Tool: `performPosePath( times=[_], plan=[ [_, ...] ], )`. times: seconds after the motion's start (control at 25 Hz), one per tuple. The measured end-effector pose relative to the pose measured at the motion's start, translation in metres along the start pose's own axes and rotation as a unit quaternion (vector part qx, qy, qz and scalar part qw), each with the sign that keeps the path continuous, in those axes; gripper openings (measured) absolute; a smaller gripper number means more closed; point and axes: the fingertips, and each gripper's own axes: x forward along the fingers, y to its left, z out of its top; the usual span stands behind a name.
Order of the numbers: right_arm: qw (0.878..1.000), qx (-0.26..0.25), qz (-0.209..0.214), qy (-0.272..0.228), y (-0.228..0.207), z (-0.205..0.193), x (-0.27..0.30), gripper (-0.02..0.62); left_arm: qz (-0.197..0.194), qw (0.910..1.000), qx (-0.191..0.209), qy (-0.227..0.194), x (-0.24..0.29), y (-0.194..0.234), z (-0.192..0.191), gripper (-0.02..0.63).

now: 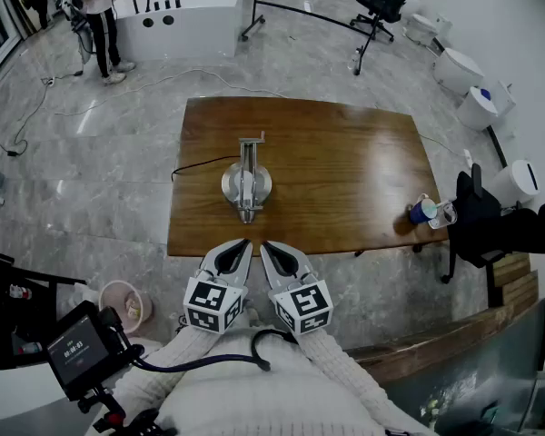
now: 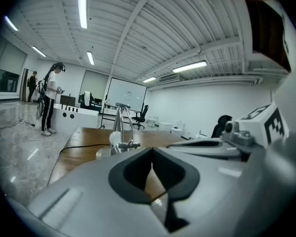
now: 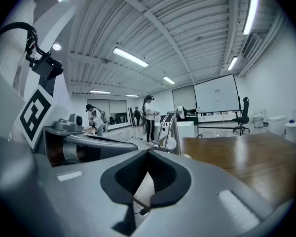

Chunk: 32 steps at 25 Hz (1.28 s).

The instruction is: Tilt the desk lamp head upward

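**Desk lamp on wooden counter, both tools clenched and empty**

1. Desk lamp (image 1: pixel 246 182). It stands on a round base left of the counter's middle, closer to the near edge than the far one. A pair of metal arm rods rises from the base. How far the head is tilted cannot be told from the head view. The left gripper view (image 2: pixel 122 132) and the right gripper view (image 3: pixel 170 130) both show the lamp straight ahead, beyond the tool tips. Nothing touches it.

2. Cable (image 1: pixel 200 164). Black, it runs from the lamp base leftward to the counter's left edge.

3. Counter (image 1: pixel 345 134). Brown wood with a glossy top, set on a grey stone floor.

4. Left tool (image 1: pixel 243 243). Its jaws are clenched together with nothing between them, as its own view shows (image 2: pixel 152 154). The tip points at the lamp from the near edge and is apart from it.

5. Right tool (image 1: pixel 265 245). Its jaws are likewise clenched and empty (image 3: pixel 148 156). It lies just beside the left tool, the two tips angled toward each other.

6. Blue cup (image 1: pixel 422 211). It sits at the counter's near right corner, just beside a clear cup (image 1: pixel 443 214).

7. Black chair (image 1: pixel 490 221). It stands on the floor next to that corner.

8. Pink bin (image 1: pixel 123 302). It stands on the floor off the near left corner.

9. Person (image 1: pixel 100 16). Standing, well beyond the counter at far left.
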Motion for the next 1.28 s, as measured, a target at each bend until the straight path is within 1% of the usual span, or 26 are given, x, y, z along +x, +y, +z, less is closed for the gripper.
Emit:
performPosePath(
  times=[0.16,0.36,0.64,0.76,0.84,0.92,1.04,1.12,1.16,1.2,1.24,1.28],
  plan=[
    [1.0,0.002,-0.003,0.0,-0.009,0.004,0.003,-0.002,0.002,0.9999,-0.006,-0.008,0.003,0.002,0.01,0.009],
    [1.0,0.004,-0.011,0.008,-0.034,0.002,0.049,-0.002,0.0,0.9998,-0.016,-0.011,0.032,0.043,0.018,0.009],
    [0.999,0.0,-0.034,0.009,-0.08,0.019,0.061,-0.002,-0.003,0.9998,0.006,-0.016,0.05,0.048,0.041,0.009],
    [0.999,-0.007,-0.032,0.019,-0.093,0.027,0.103,-0.002,-0.014,0.9996,0.016,-0.017,0.065,0.082,0.052,0.009],
    [0.999,-0.006,-0.026,0.021,-0.099,0.03,0.131,-0.002,-0.023,0.9991,0.03,-0.019,0.072,0.104,0.057,0.009],
    [1.0,-0.001,-0.002,0.016,-0.104,0.032,0.141,0.0,-0.035,0.998,0.049,-0.021,0.076,0.106,0.059,0.009],
    [0.998,0.01,0.064,0.01,-0.106,0.034,0.139,0.002,-0.053,0.9958,0.072,-0.02,0.079,0.096,0.061,0.009],
    [0.994,0.001,0.104,0.017,-0.104,0.032,0.141,0.079,-0.062,0.9932,0.096,-0.02,0.081,0.095,0.062,0.009],
    [0.992,-0.007,0.124,0.021,-0.103,0.031,0.145,0.108,-0.07,0.9911,0.112,-0.02,0.082,0.096,0.062,0.009],
    [0.989,-0.012,0.145,0.024,-0.101,0.03,0.15,0.128,-0.08,0.9878,0.132,-0.021,0.085,0.097,0.062,0.009],
    [0.986,-0.013,0.163,0.026,-0.101,0.03,0.156,0.138,-0.094,0.9824,0.16,-0.021,0.088,0.099,0.061,0.011],
    [0.984,-0.009,0.177,0.025,-0.101,0.03,0.162,0.146,-0.109,0.9742,0.196,-0.021,0.091,0.099,0.06,0.026]
  ],
)
